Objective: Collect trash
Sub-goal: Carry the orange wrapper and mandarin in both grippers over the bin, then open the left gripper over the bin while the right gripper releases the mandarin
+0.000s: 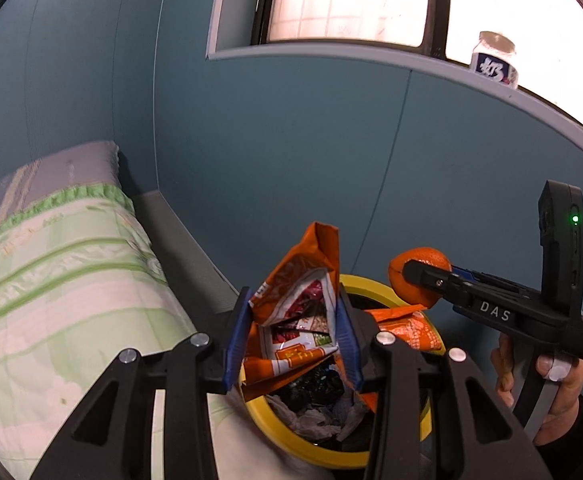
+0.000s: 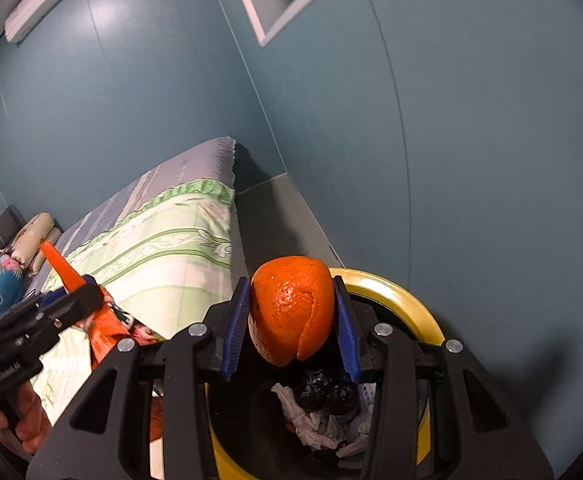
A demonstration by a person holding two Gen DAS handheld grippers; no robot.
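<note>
**Both claws loaded above the trash bin**

Left claw (image 1: 293,330): partly closed, blue pads pressing both sides of an orange snack wrapper (image 1: 301,304). Wrapper stands roughly upright, long axis vertical, torn open end pointing up, lower end hanging over the bin mouth.

Right claw (image 2: 293,328): partly closed on an orange peel (image 2: 291,312), gripped at its left and right sides. Peel's long axis runs top to bottom in the right wrist view; rounded outer skin faces the camera.

Yellow-rimmed trash bin (image 2: 403,292) directly below both items, on the floor beside the bed (image 2: 163,248). Crumpled tissue (image 2: 303,420) and dark scraps inside.
</note>
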